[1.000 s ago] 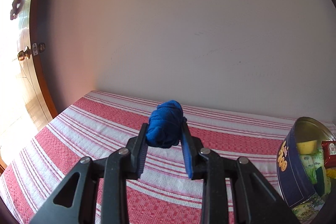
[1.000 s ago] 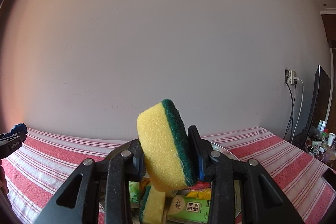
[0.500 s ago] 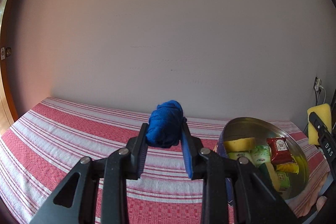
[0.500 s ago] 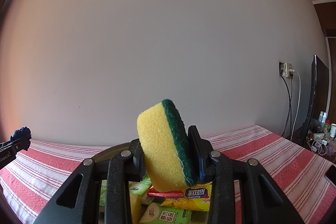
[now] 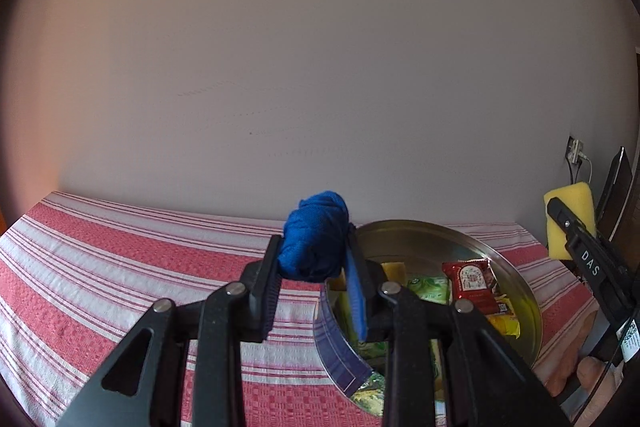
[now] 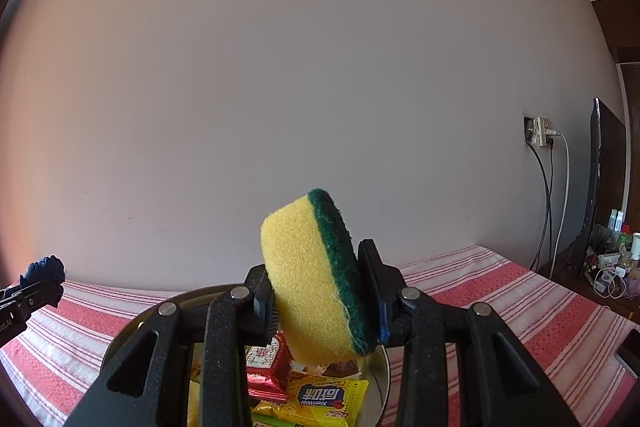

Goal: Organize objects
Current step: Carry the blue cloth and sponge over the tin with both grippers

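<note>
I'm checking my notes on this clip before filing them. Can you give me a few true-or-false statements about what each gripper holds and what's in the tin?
1. The left gripper is clamped on a blue cloth bundle. True.
2. The right gripper is empty. False: it grips a yellow and green sponge.
3. The round tin holds snack packets. True.
4. The sponge lies inside the tin. False: it is held in the air above the tin.
5. The tablecloth is plain blue. False: red and white stripes.

Plain pale wall [image 6: 320, 67] fills the back, a warm glow at its left edge. Red-and-white striped cloth [image 5: 120, 267] covers the surface; wall socket [image 6: 540, 137] with cables, dark screen [image 6: 600, 187] at right.
</note>
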### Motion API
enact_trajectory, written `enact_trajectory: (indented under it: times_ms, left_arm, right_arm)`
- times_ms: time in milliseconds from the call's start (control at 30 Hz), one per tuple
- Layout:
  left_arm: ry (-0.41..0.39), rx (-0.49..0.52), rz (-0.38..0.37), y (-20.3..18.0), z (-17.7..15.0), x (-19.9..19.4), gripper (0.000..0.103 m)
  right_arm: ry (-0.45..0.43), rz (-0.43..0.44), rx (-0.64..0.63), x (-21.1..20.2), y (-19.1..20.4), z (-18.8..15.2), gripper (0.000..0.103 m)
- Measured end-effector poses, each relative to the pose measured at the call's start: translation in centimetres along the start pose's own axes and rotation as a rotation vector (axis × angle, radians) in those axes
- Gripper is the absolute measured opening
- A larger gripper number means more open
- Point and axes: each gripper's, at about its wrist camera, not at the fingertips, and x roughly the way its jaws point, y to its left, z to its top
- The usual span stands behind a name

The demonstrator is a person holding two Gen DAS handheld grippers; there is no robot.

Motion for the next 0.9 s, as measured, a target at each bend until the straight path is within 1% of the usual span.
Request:
enact_trajectory:
  times_ms: [100,167,233,333,433,533,667,733,900]
  left_arm:
    - [0.005,0.024,-0.019,-1.9,0.0,0.5,0.028]
    - [0.013,0.035,-0.032,-3.1,0.0,1.1,0.028]
    - [0.023,0.047,-0.044,-4.1,0.0,1.7,0.028]
    - [0.037,0.075,-0.057,-5.6,-0.3,2.2,0.028]
    - [0.055,0.106,-0.057,-6.9,-0.4,3.2,0.028]
    - [0.078,0.134,-0.041,-8.3,-0.4,4.1,0.028]
    - [0.088,0.151,-0.025,-9.3,-0.7,4.7,0.028]
    - [0.091,0.162,-0.006,-9.6,-0.9,4.9,0.028]
    - [0.114,0.163,-0.003,-9.6,-1.4,4.8,0.028]
  right_arm:
    - [0.029,0.011,0.045,0.8,-1.4,0.2,0.038]
    - [0.036,0.022,0.051,1.6,-1.4,0.3,0.038]
    - [0.052,0.056,0.068,2.1,-1.3,0.3,0.038]
    - [0.098,0.110,0.114,2.9,-2.2,0.3,0.038]
    - [0.134,0.129,0.135,3.6,-2.3,0.1,0.038]
    - [0.153,0.145,0.116,3.8,-1.5,-0.2,0.038]
    - [0.164,0.151,0.055,3.8,0.2,-0.7,0.038]
    - [0.179,0.155,0.031,3.9,0.9,-1.0,0.038]
    - [0.183,0.148,-0.005,3.9,1.9,-1.4,0.038]
